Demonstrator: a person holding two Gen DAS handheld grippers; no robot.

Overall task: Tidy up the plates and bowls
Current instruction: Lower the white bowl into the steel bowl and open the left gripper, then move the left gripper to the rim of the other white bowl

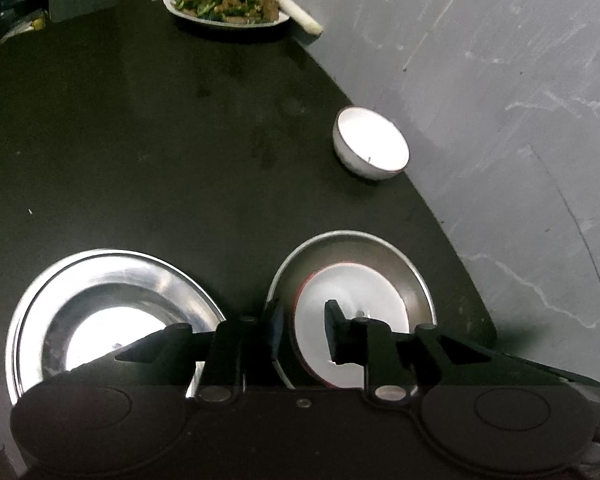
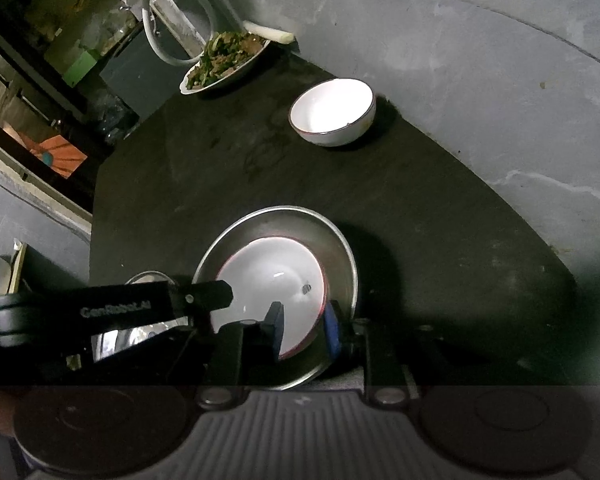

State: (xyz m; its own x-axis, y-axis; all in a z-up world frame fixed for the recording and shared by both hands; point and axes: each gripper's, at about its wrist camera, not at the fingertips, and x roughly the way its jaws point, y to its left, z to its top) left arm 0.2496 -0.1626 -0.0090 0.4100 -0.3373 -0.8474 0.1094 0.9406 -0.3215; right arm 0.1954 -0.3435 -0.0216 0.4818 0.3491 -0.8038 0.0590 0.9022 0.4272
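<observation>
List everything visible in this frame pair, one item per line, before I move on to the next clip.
Metal plate with bowl: one, silver, near edge of the table, beside the wall.
Red-rimmed bowl: one, white, sitting inside that plate.
Empty metal plate: one, silver, on the table to the left of the first.
Loose bowl: one, white, standing alone further back near the wall.
Food dish: one, white, holding green and brown food, at the far end.
Table: one, dark.
Wall: grey, scuffed.
Left gripper: black, over the bowl's left rim, jaws apart.
Right gripper: blue pads either side of the bowl's near rim.
</observation>
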